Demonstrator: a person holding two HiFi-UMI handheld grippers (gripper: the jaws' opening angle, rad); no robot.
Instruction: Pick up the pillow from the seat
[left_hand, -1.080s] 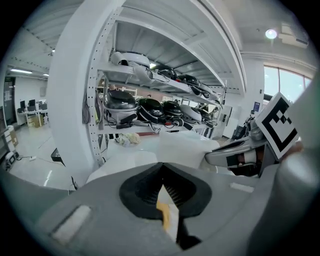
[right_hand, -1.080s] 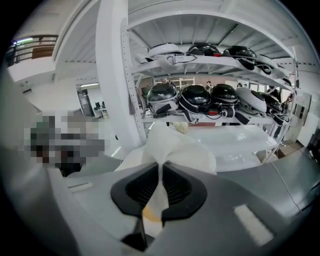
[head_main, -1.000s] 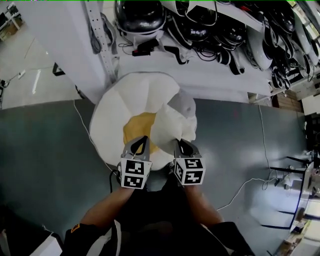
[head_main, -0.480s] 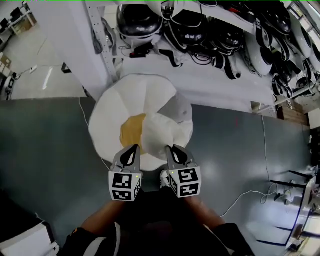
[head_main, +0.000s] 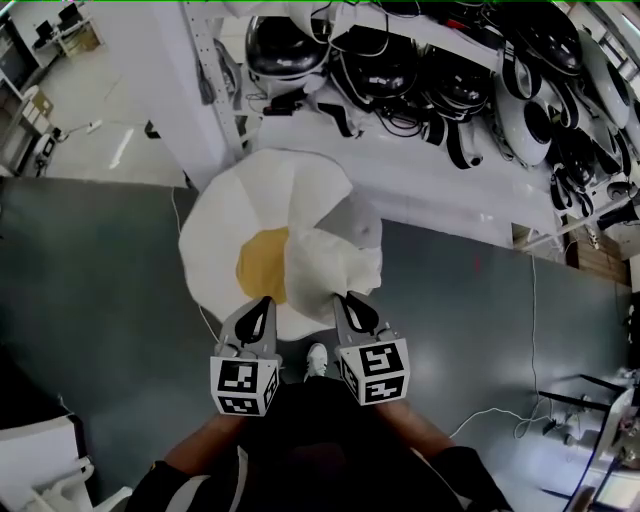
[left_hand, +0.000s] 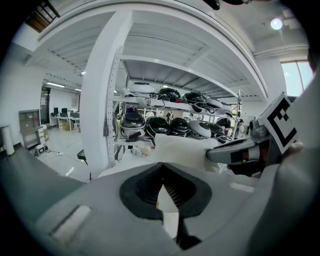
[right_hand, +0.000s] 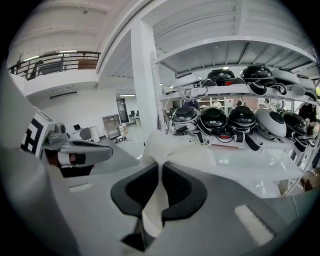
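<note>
Above the grey floor (head_main: 90, 300), just before a white rack of black and white helmets (head_main: 400, 70), a round white fabric pillow with a yellow centre (head_main: 250, 215) hangs folded. Side by side, the left gripper (head_main: 256, 318) and the right gripper (head_main: 352, 314) are each clenched on its near white edge, with fabric pinched between the jaws.

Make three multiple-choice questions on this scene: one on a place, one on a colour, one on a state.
1. Where are the helmets? A: on the floor. B: on the shelves beyond the pillow. C: on a chair.
2. What colour is the pillow's centre patch? A: red. B: blue. C: yellow.
3. What is the right gripper doing? A: shut on the pillow. B: open, empty. C: holding a helmet.
Answers: B, helmets line the shelves; C, the patch is yellow; A, white fabric is pinched between its fingers.
</note>
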